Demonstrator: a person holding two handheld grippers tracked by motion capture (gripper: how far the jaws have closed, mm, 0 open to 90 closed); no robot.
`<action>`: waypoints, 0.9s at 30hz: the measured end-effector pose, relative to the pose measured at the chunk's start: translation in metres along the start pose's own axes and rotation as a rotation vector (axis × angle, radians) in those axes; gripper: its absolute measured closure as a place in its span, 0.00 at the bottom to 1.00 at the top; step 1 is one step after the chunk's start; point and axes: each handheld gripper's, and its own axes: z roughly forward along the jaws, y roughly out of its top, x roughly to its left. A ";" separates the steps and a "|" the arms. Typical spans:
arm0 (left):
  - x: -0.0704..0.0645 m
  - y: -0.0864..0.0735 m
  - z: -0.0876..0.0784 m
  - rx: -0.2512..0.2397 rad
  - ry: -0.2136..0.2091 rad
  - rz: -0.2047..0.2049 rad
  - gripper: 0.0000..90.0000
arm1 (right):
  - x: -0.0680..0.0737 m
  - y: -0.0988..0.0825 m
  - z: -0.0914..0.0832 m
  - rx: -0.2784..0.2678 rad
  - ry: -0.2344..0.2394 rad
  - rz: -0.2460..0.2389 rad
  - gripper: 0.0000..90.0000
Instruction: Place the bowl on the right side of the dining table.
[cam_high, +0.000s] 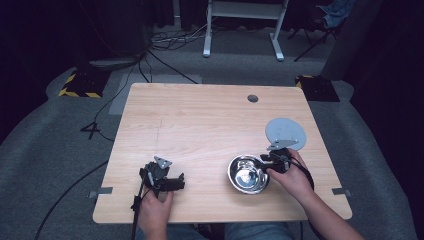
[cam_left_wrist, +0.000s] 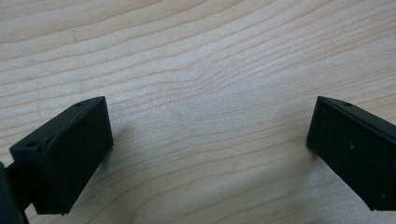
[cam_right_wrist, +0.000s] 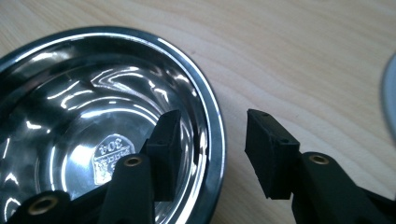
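Note:
A shiny steel bowl (cam_high: 248, 175) stands empty on the wooden table (cam_high: 200, 120), near the front right. My right gripper (cam_high: 266, 161) is open and straddles the bowl's right rim. In the right gripper view one jaw sits inside the bowl (cam_right_wrist: 93, 107) and the other outside it, with a gap around the rim (cam_right_wrist: 212, 126). A flat grey round disc (cam_high: 285, 132) lies just behind that hand; its edge (cam_right_wrist: 390, 102) shows at the right. My left gripper (cam_high: 178, 182) rests at the front left, open wide over bare wood (cam_left_wrist: 210, 126), holding nothing.
A small round hole (cam_high: 253, 98) is in the table near its back edge. On the carpet beyond the table are a white desk frame (cam_high: 242, 30), loose cables (cam_high: 170, 37) and a yellow-striped black base (cam_high: 82, 82).

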 end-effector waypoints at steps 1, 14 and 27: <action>0.000 0.000 0.000 0.000 0.000 0.000 0.00 | 0.000 0.000 0.002 0.019 0.007 0.003 0.64; 0.000 0.000 0.000 0.000 0.000 0.000 0.00 | -0.003 -0.001 0.014 0.114 0.116 0.041 0.86; 0.000 0.000 0.000 0.000 0.000 0.000 0.00 | -0.001 0.008 -0.004 0.061 0.122 0.072 0.97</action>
